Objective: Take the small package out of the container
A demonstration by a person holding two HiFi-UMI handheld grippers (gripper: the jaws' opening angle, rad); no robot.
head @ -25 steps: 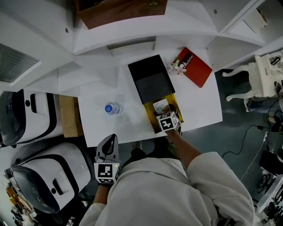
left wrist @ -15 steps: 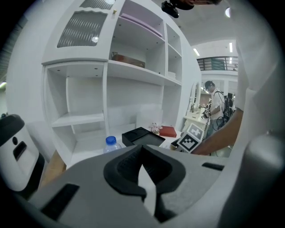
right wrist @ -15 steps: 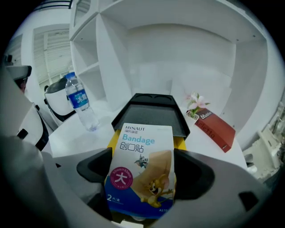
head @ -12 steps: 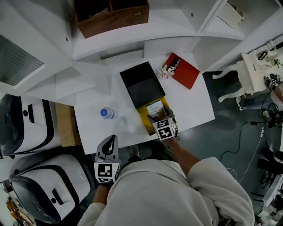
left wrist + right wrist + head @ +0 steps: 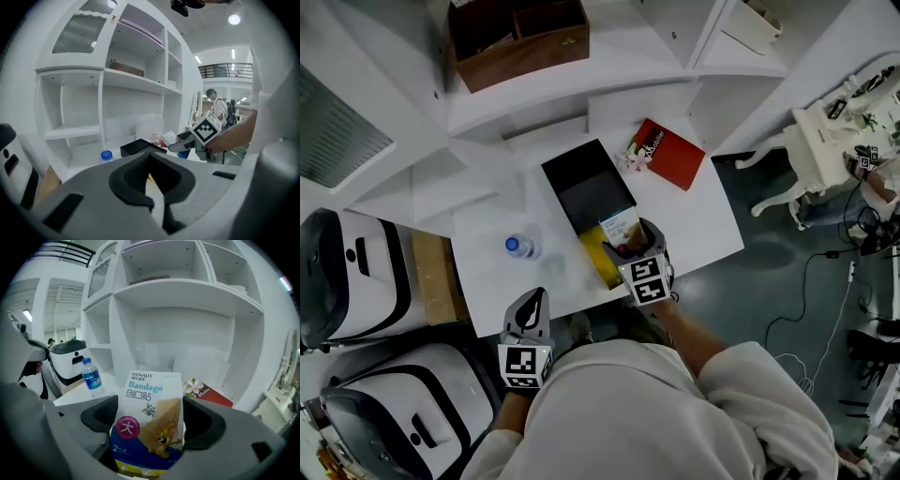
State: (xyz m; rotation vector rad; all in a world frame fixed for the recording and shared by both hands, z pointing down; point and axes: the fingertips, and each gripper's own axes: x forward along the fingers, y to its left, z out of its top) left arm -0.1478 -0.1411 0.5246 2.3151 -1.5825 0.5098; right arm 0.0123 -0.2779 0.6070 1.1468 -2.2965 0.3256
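While the package [image 5: 618,227] sat low in the container [image 5: 592,261] a second ago, it now stands upright, lifted over the container's far yellow end. The right gripper [image 5: 628,246] has its jaws pressed on the package's lower sides. The right forearm reaches in from the container's near side, jaws pointing away. The left gripper [image 5: 532,302] stays well left of the container, past the table [image 5: 694,216] edge, its jaws together on nothing. A bottle [image 5: 517,247] stands left of the container.

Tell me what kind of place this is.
Probably a mock home study set inside a large hall: a white shelving unit over a white desk, with a balcony railing and ceiling lights beyond.
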